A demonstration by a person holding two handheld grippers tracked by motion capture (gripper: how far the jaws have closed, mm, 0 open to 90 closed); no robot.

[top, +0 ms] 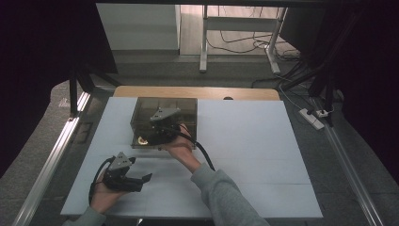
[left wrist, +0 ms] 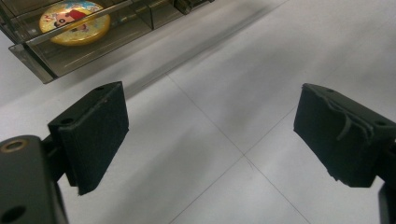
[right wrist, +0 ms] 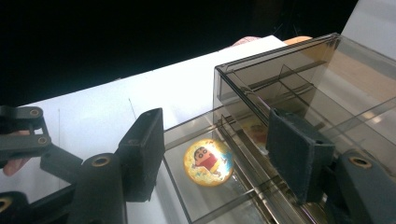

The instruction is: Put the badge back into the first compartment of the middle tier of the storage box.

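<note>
Since the right gripper point(top: 157, 134) hangs right over the smoky box's point(top: 188, 106) pulled-out drawer point(top: 141, 141), it's the nearer one; the left gripper point(top: 136, 181) sits well back, jaws spread. Left gripper view: yellow cartoon badge point(left wrist: 74, 22) far up-left in the drawer. Right gripper view: badge point(right wrist: 208, 162) lies between the spread jaws, just ahead.

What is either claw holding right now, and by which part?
Nothing is held. The left claw is open over bare table; the right claw is open at the smoked plastic box, its jaws gripping nothing.
</note>
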